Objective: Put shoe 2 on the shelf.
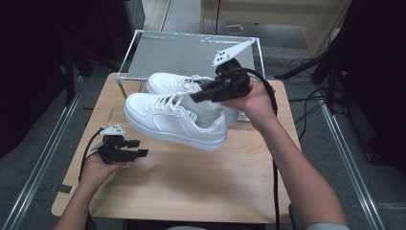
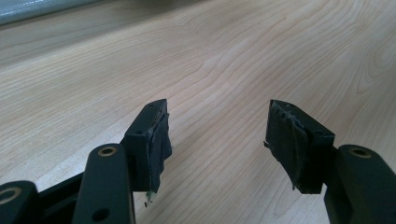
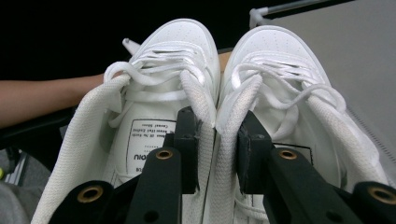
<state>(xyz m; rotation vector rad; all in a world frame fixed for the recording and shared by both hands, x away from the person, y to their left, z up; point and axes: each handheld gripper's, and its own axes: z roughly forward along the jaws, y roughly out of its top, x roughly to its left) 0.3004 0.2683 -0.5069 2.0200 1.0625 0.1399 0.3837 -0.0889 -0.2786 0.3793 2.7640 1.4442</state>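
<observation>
At about eight o'clock on the pale wood-grain table (image 1: 191, 182), the left gripper (image 1: 136, 147) lies low and level in the person's left hand (image 1: 95, 170), its black jaws spread wide with nothing between them, worn pads (image 2: 159, 144) facing bare wood. Toward the centre, two smooth white leather sneakers (image 1: 172, 120) with flat laces and mesh-lined collars hang side by side above the table. At two o'clock, the right gripper (image 1: 203, 95) pinches their adjoining inner collars together, one jaw inside each shoe, the wrist raised before a metal-framed grey rack (image 1: 191, 52).
</observation>
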